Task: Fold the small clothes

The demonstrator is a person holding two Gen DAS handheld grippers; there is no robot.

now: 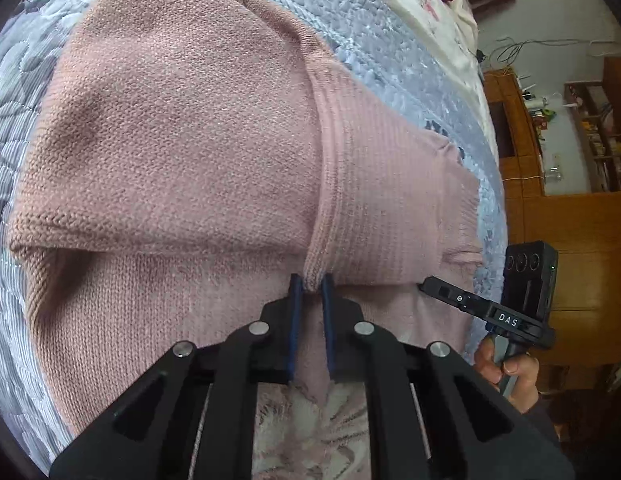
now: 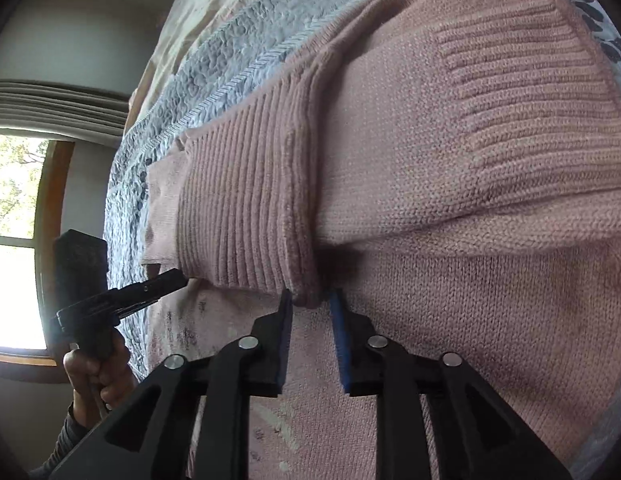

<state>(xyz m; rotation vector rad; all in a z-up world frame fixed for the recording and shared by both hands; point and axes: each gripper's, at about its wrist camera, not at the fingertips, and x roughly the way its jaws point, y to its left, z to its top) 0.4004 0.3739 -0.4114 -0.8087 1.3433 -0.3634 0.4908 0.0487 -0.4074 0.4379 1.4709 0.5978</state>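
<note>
Left wrist view: the left gripper (image 1: 310,282) pinches the folded edge of the pink knit sweater (image 1: 182,140) lying on the quilted bed (image 1: 14,128), to carry the fold.
Right wrist view: the right gripper (image 2: 310,300) clamps the ribbed hem (image 2: 250,208), keeping both corners level.

sweater (image 1: 182,128): dusty pink knit | quilt (image 1: 14,92): grey-blue floral

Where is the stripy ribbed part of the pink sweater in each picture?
Left wrist view: the ribbed band runs down right of centre, its lower edge pinched by the left gripper.
Right wrist view: the ribbed band sits left of centre, its lower edge between the fingers of the right gripper.
Shared landmark: the grey-blue quilted bedspread under the pink sweater.
</note>
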